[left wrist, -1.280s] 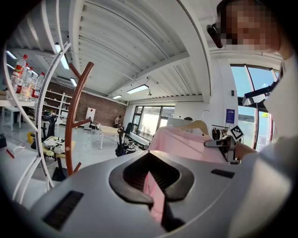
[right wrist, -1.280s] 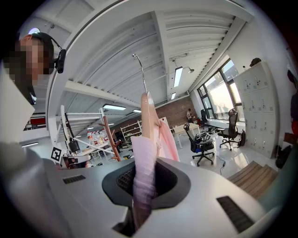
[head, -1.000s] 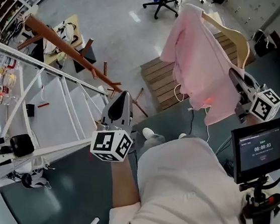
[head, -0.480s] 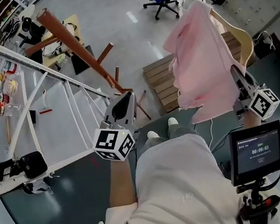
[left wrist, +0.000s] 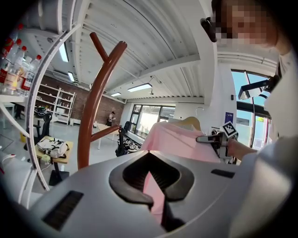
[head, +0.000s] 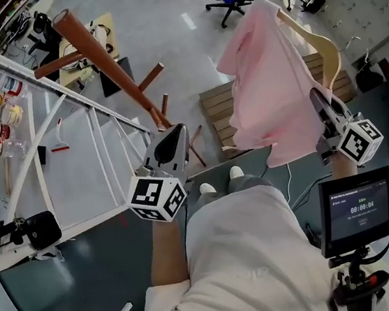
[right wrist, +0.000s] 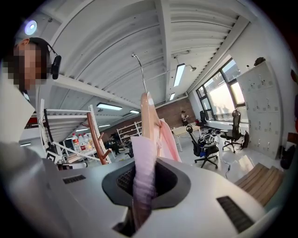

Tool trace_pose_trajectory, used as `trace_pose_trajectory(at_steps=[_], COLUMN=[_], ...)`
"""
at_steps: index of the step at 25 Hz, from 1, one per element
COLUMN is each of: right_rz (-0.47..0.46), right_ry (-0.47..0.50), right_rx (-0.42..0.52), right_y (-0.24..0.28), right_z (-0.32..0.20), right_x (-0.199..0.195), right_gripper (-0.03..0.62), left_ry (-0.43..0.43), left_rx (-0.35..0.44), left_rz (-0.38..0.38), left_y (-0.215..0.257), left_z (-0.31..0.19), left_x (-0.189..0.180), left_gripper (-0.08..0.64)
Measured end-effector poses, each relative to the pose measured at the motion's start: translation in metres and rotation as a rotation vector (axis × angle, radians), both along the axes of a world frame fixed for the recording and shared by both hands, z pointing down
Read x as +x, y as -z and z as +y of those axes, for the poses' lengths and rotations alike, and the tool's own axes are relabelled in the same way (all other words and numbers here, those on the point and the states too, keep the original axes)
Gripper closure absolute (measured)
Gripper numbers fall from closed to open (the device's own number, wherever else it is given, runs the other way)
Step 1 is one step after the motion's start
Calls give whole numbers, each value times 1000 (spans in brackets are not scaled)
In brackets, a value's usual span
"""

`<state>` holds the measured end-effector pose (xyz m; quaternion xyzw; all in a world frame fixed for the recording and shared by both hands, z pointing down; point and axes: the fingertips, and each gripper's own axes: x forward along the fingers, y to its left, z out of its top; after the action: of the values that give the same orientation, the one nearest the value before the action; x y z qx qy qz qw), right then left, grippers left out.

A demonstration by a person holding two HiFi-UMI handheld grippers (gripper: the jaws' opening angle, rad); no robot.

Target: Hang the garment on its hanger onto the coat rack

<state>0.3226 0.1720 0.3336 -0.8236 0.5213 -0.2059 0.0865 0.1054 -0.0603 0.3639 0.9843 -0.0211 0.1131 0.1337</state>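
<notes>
Right hand-held gripper (right wrist: 143, 186): clamped on the pink garment (head: 269, 78) at 1 end of the hanger (head: 323, 44).
Left hand-held gripper (head: 170, 140): jaws a narrow slit apart, holding nothing.
Garment: held aloft, hook up.
Coat rack (head: 101, 53): to the garment's left, well apart, nearer the left hand-held gripper.

Coat rack (head: 109, 63) at left, garment (head: 271, 92) on hanger (head: 321, 37) at right; left gripper (head: 175, 131) between them

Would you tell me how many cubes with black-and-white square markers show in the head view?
2. One cube is on the left gripper, beside the white metal railing; the other cube on the right gripper, beside the pink garment. None seems hidden.
</notes>
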Motion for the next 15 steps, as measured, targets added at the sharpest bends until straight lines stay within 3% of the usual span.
trace_pose_trajectory(at_steps=[15], right_rz=[36], right_ry=[233], right_rx=[-34], right_y=[0], right_z=[-101], right_x=[0], right_gripper=[563], left_ry=[201], left_rx=[-10], left_rz=[-2], left_y=[-3], left_z=[-41], left_x=[-38], left_gripper=[554])
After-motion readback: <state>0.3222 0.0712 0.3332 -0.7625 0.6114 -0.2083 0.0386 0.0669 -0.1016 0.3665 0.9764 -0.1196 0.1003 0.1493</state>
